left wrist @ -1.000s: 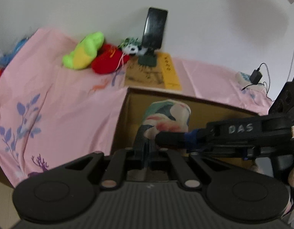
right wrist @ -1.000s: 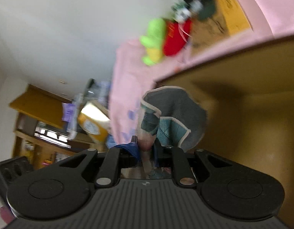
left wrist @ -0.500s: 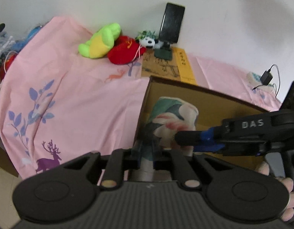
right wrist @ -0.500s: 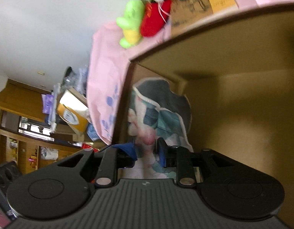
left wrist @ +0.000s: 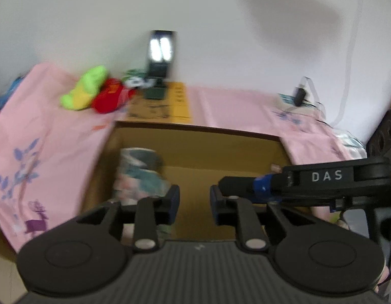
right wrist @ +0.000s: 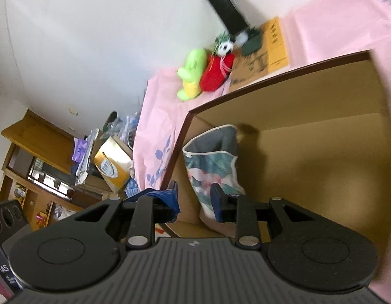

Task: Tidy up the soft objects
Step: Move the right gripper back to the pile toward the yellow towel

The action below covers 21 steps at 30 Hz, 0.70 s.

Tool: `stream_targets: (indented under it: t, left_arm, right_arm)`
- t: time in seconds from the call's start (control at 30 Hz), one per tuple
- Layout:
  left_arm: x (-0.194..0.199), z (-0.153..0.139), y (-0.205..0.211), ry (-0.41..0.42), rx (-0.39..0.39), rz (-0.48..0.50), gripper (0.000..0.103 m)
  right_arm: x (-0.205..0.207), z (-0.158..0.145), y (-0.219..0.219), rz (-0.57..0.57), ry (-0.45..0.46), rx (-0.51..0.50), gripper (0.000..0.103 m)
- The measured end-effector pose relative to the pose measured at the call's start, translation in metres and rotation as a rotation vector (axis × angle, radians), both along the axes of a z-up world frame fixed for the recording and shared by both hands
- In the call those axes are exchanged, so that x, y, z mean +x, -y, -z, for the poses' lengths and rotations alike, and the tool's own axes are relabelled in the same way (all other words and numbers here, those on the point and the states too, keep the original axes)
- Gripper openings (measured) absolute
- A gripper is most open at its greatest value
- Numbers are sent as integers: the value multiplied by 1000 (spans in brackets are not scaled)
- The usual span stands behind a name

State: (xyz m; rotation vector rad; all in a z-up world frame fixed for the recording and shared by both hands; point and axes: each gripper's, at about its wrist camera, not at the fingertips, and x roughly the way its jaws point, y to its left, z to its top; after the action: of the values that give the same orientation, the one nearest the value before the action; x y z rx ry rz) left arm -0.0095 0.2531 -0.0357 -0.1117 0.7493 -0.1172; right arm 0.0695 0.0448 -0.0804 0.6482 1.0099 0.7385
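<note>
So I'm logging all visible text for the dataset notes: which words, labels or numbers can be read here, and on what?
"DAS": white letters on the right gripper, seen from the left wrist.
"AS": partial, on the black device at the right wrist view's lower left edge.
Yellow book: dark characters, too blurred.
Yellow box: label too small.

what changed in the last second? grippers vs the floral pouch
Both let go. The left gripper and right gripper were clamped on the floral pouch a second ago; now both are open and clear of it, and the pouch stands against the left wall of the cardboard box. Unchanged: the green plush and red plush on the pink sheet.
</note>
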Motion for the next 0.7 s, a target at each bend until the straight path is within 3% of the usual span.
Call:
stream_targets:
  t: [0.33,0.53,0.6,0.63,0.7]
  left_arm:
    - [-17,9,151,-46,-10,217,18]
    - [-37,25,248,-87,-37,426,19]
    - [-45,31,283,-104,-45,522,29]
    - [-49,35,298,-122,-48,577,43]
    - [-56,41,328,-149,-55,674,45]
  right_arm:
    - [-53,-11,141,155,48,-71,14]
    - [-88,-7,230,248,34,-168,14]
    - [-101,-4,263,291,8,-191,15]
    - [-107,-2,281,320,-12,-197,15]
    - [-120,1,312,374,-49,-200,15]
